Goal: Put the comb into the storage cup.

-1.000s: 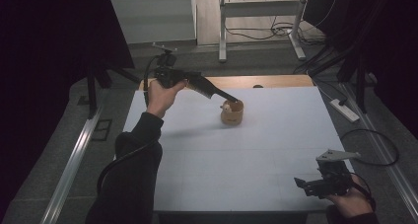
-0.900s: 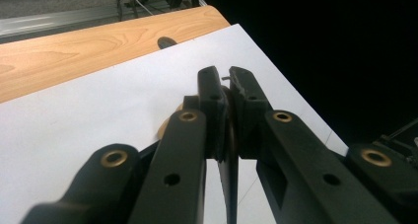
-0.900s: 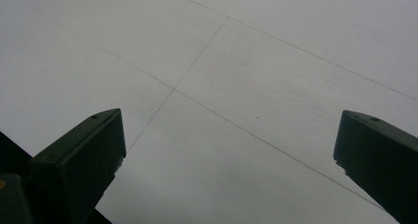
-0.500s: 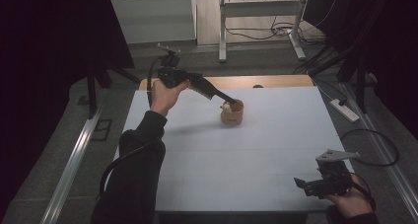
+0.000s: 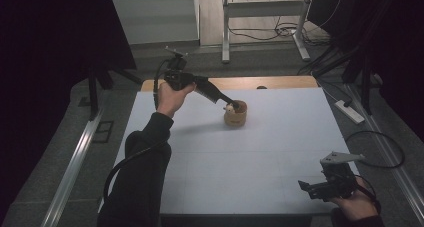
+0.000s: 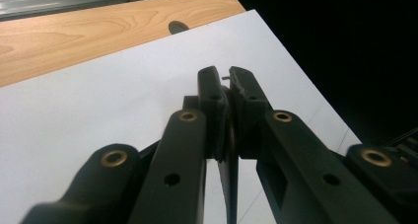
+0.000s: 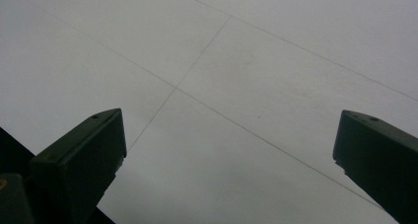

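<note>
- Wooden cup [image 5: 235,114]: left gripper [image 5: 231,106] at its rim, jaws pinching a small pale item [image 5: 229,107].
- Step, judged: placing into the cup; next, release.
- Right gripper [image 5: 306,186]: jaws spread, idle.

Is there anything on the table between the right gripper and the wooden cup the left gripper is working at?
Nothing visible. The right gripper hovers open at the near right corner, and only bare white table lies between it and the wooden cup. The left gripper is at the cup's rim, its jaws shut on something small and pale.
</note>
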The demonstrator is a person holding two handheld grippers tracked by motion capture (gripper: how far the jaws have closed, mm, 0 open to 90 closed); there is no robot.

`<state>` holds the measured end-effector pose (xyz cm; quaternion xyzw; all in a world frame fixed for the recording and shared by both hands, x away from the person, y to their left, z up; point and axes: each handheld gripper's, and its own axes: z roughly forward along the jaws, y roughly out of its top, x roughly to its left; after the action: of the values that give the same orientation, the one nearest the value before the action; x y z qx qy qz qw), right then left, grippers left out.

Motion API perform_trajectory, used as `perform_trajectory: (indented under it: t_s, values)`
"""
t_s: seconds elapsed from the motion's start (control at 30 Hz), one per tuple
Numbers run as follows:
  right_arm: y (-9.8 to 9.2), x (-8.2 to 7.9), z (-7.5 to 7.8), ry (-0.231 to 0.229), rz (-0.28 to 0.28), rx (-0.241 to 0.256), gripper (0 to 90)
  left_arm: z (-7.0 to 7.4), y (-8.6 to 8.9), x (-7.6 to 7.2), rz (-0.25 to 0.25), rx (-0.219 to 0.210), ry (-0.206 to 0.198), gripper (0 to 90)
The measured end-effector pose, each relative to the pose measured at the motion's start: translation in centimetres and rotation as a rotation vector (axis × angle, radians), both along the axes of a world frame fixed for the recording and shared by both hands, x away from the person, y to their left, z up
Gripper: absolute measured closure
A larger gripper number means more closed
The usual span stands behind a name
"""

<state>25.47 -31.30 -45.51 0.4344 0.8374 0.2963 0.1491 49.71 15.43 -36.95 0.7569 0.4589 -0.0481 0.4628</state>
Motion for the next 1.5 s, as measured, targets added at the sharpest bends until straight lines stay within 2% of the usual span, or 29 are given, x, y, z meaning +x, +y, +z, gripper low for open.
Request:
perform_trajectory:
  t_s: [1.5]
  values:
    - [0.1, 0.0, 0.0, 0.002, 0.017, -0.012, 0.5, -1.4, -2.3, 0.9, -0.005, 0.038, 0.028, 83.3]
